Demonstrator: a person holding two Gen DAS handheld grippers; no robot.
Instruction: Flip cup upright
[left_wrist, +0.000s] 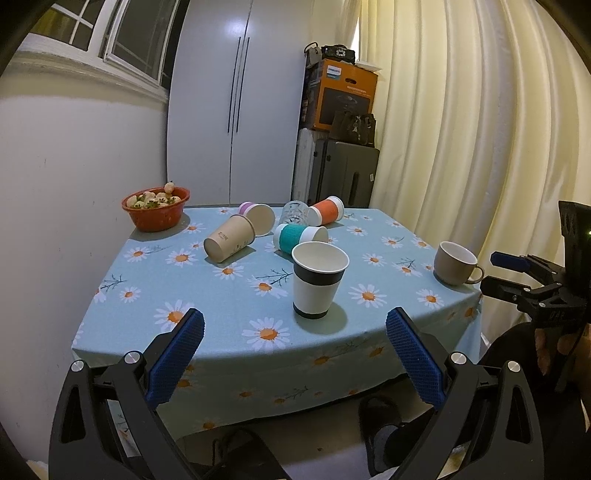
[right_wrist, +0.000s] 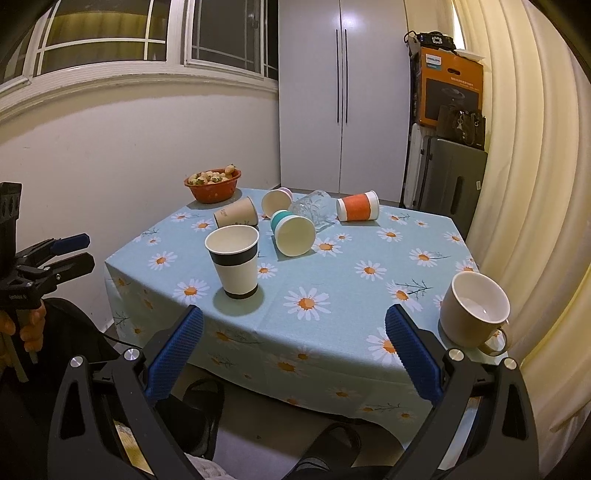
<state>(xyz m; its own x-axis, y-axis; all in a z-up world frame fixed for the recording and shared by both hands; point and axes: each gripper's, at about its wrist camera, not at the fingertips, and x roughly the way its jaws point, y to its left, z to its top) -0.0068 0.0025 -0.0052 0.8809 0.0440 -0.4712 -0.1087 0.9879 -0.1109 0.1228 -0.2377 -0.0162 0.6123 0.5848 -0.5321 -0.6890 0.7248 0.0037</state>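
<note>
The right wrist view looks into the beige mug (right_wrist: 474, 309) at the near right corner of the desk (right_wrist: 354, 295) and shows fingers (right_wrist: 31, 325) wrapped round the other handle; the left wrist view sees that mug (left_wrist: 456, 263) only from the side, farther off.

Both tools hover off the near edge, apart from every cup. The left hand-held gripper (left_wrist: 295, 354) has its blue pads (left_wrist: 177, 354) spread wide, holding nothing — the right hand-held gripper (right_wrist: 295, 354) is likewise spread and bare.

A black-banded paper cup (left_wrist: 319, 282) stands upright near the front. Behind it, on their sides, lie a teal-sleeved cup (left_wrist: 300, 238), a kraft cup (left_wrist: 229, 239), a lilac-banded cup (left_wrist: 258, 218), an orange-sleeved cup (left_wrist: 327, 210) and a clear glass (left_wrist: 294, 212), all clustered close. A red bowl of fruit (left_wrist: 157, 208) sits at the far left corner.
</note>
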